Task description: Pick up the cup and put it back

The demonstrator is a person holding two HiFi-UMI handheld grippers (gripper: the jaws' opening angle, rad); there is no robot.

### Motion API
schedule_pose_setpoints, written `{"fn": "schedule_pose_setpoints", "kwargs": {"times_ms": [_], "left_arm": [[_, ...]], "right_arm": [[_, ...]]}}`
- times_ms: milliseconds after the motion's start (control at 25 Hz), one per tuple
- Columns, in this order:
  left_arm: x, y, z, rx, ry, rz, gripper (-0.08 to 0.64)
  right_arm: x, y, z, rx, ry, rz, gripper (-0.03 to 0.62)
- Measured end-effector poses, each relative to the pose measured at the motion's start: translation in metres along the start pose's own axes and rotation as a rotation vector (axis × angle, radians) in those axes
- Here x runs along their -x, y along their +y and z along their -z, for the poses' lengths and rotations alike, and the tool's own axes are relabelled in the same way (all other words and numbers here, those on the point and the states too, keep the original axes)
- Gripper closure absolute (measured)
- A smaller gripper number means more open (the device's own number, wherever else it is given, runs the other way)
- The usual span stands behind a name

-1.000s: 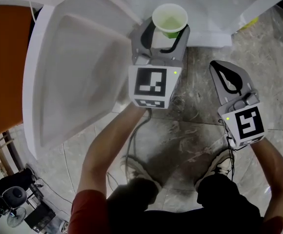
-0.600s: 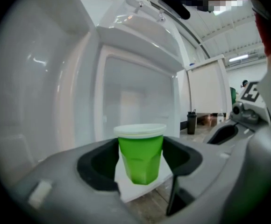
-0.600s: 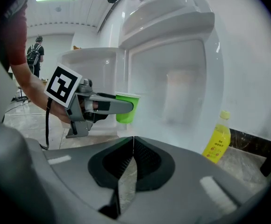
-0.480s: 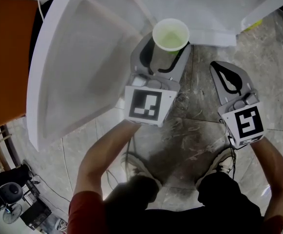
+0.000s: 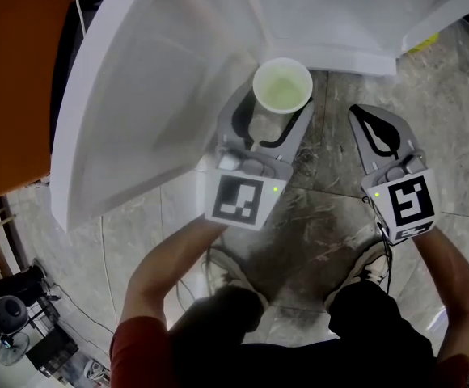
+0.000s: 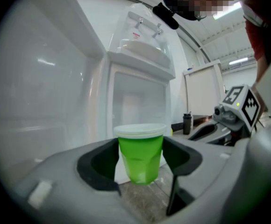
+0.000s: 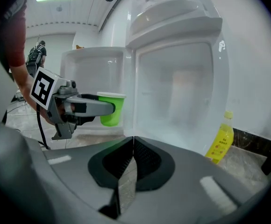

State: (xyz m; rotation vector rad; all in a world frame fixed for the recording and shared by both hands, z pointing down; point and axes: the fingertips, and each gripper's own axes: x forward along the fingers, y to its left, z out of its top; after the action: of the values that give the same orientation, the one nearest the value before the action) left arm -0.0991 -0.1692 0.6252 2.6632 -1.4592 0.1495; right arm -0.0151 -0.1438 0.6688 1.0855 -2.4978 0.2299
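Note:
A green cup (image 5: 282, 86) with a white rim stands upright between the jaws of my left gripper (image 5: 276, 97), which is shut on its sides. It hangs above the stone floor, just in front of the open white fridge (image 5: 340, 23). In the left gripper view the cup (image 6: 140, 155) fills the gap between the dark pads (image 6: 103, 164). My right gripper (image 5: 363, 111) is to the right of it, shut with nothing held. In the right gripper view its jaws (image 7: 133, 140) meet edge to edge, and the cup (image 7: 112, 110) shows at the left in the left gripper (image 7: 105, 108).
The fridge door (image 5: 137, 111) swings wide open to the left. A yellow bottle (image 7: 221, 139) stands on the floor by the fridge's right side. An orange panel (image 5: 16, 95) lies further left. A dark bottle (image 6: 187, 123) stands behind. My feet (image 5: 234, 285) are below.
My left gripper has drawn the cup back from the fridge towards my body, down the picture. The right gripper has hardly moved and stays shut.

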Motion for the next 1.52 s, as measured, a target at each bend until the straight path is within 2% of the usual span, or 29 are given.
{"fn": "schedule_pose_setpoints", "kwargs": {"times_ms": [400,760,1120,1520], "left_arm": [[0.035,-0.019,0.022,-0.004,-0.005,0.002,0.27],[0.063,-0.033,0.063,-0.008,0.045,-0.007,0.27],[0.064,-0.033,0.064,0.008,0.044,-0.013,0.27],[0.063,-0.036,0.065,-0.014,0.046,-0.004,0.27]], "right_arm": [[0.007,0.022,0.014,-0.018,0.018,-0.027,0.589],[0.009,0.03,0.024,-0.023,0.043,-0.039,0.589],[0.011,0.034,0.029,-0.02,0.057,-0.045,0.589],[0.012,0.033,0.031,-0.021,0.06,-0.042,0.589]]}}
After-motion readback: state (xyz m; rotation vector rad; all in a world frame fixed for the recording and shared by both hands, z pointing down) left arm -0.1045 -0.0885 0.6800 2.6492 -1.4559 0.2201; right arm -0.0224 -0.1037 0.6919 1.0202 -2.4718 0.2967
